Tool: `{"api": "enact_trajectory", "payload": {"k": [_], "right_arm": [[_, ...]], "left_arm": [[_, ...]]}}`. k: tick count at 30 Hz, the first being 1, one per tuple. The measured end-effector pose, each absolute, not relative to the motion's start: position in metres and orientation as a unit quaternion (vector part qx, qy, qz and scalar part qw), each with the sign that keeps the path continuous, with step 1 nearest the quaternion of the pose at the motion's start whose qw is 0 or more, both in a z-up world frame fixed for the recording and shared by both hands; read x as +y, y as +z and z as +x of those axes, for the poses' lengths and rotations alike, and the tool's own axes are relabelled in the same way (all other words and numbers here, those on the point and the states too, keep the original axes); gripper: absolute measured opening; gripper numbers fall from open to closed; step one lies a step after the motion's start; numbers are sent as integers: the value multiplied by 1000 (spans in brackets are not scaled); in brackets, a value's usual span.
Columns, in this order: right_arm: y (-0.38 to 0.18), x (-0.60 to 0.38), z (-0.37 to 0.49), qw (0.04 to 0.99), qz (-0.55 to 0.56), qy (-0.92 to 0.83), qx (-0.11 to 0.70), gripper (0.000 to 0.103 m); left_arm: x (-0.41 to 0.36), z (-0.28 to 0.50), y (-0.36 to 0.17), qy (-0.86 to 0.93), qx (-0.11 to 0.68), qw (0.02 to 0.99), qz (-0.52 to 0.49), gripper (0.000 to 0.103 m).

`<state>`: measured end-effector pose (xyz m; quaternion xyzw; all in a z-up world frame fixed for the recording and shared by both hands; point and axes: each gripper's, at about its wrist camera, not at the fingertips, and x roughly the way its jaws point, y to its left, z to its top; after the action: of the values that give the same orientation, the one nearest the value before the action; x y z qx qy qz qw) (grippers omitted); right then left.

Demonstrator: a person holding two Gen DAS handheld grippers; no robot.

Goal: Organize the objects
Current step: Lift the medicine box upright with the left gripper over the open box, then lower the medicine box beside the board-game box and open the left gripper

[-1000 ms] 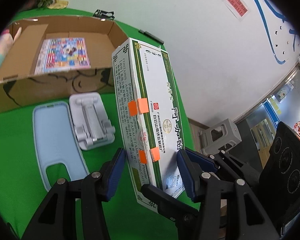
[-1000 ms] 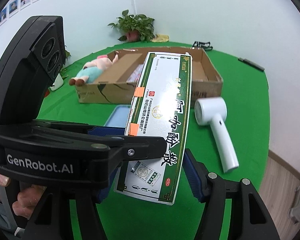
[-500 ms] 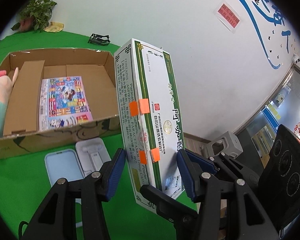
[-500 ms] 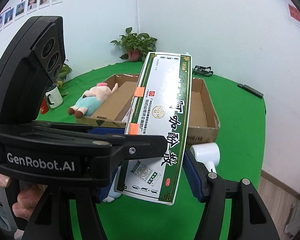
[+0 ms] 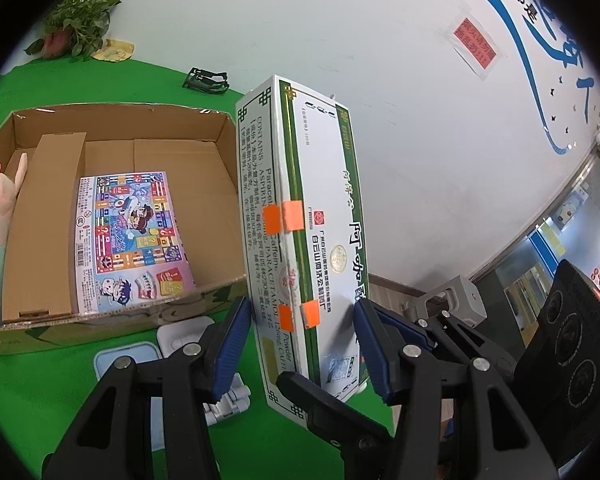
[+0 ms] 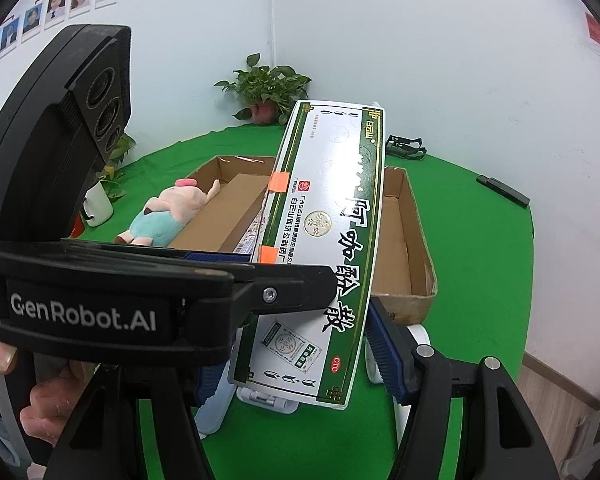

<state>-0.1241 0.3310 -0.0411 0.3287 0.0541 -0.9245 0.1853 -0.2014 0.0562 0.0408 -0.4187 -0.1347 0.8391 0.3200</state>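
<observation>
A long white and green medicine box [image 5: 300, 216] with orange tape tabs is held in the air by both grippers at its near end. My left gripper [image 5: 302, 344] is shut on its sides. My right gripper [image 6: 296, 356] is shut on the same box [image 6: 328, 240]. The box tilts up over the near edge of an open cardboard box [image 5: 112, 320], which holds a colourful flat package [image 5: 132, 232]. A pink plush pig [image 6: 168, 216] lies at the cardboard box's left end.
A white phone stand [image 5: 220, 392] and a light blue flat case [image 5: 120, 356] lie on the green table below the held box. A white handheld device [image 6: 416, 336] is partly hidden at the right. A potted plant [image 6: 268, 88], a mug [image 6: 96, 204] and a black bar [image 6: 502, 196] stand farther off.
Both grippers have lifted the medicine box higher and carried it toward the cardboard box; the table items have dropped lower in view.
</observation>
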Motion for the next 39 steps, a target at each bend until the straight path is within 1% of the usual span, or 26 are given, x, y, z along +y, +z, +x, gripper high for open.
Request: {"api": "enact_trajectory", "payload": {"k": [10,18,21,28,39], "right_arm": [[-40,325,-181,201,342,-916,52,62],[-42,324,-234,224,368,-900,68,62],[-49,323,-258,231,388,-890,70,62],[-76,330,-296,234,430,-871,43,62],[-117,340,-324,228,493,-839,23,62]], "left_arm": [[57,-247,41,839,-147,302,-428,52],[59,-292,31,830,-165,287,-449,52],[60,-311,23,823,-173,274,-467,52],[66,-347,-7,798,-188,264,-508,52],[75,-365,-44,774,-191,241,-554,52]]}}
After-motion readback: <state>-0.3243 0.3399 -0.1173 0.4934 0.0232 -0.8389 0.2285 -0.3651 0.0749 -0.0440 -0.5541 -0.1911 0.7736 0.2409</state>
